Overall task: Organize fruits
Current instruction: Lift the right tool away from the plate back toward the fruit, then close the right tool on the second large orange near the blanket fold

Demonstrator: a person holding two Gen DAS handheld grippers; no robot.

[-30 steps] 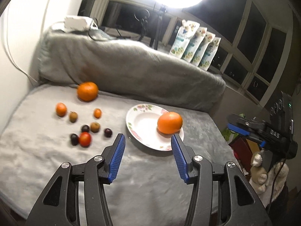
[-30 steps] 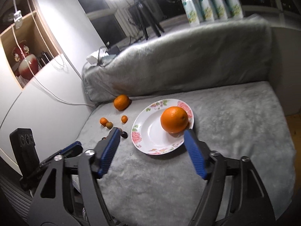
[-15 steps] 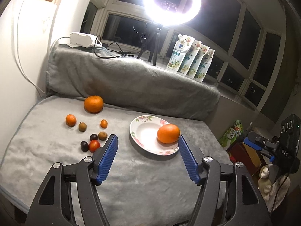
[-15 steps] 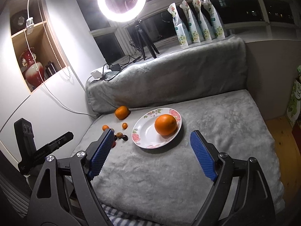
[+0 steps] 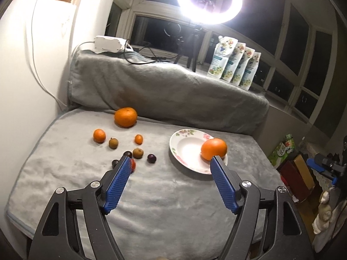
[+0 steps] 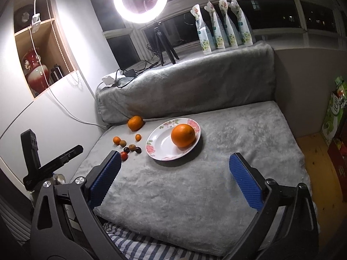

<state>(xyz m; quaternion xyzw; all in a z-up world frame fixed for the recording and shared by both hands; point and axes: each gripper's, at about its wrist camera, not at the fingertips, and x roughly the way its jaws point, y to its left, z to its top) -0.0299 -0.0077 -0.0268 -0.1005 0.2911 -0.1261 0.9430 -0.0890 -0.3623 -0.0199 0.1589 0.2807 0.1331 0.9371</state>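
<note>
A floral white plate (image 5: 184,143) (image 6: 160,143) lies on the grey blanket with one large orange (image 5: 213,148) (image 6: 182,135) on it. A second large orange (image 5: 125,117) (image 6: 135,122) sits by the backrest. Several small fruits lie left of the plate: a small orange (image 5: 99,135) (image 6: 116,140), a kumquat (image 5: 138,139), brown kiwis (image 5: 138,153), dark plums (image 5: 151,158) and a red fruit (image 6: 124,155). My left gripper (image 5: 169,159) is open and empty, above the blanket in front of the fruits. My right gripper (image 6: 174,157) is open and empty, short of the plate.
The grey blanket (image 6: 216,162) covers a seat with a padded backrest (image 5: 162,91). A ring light on a tripod (image 6: 141,0), cables and several pouches (image 6: 221,26) stand on the ledge behind. A wall bounds the left; the floor (image 6: 314,162) with boxes drops off at the right.
Both grippers have drawn back and up from the plate and opened wider. The fruits and plate have not moved.
</note>
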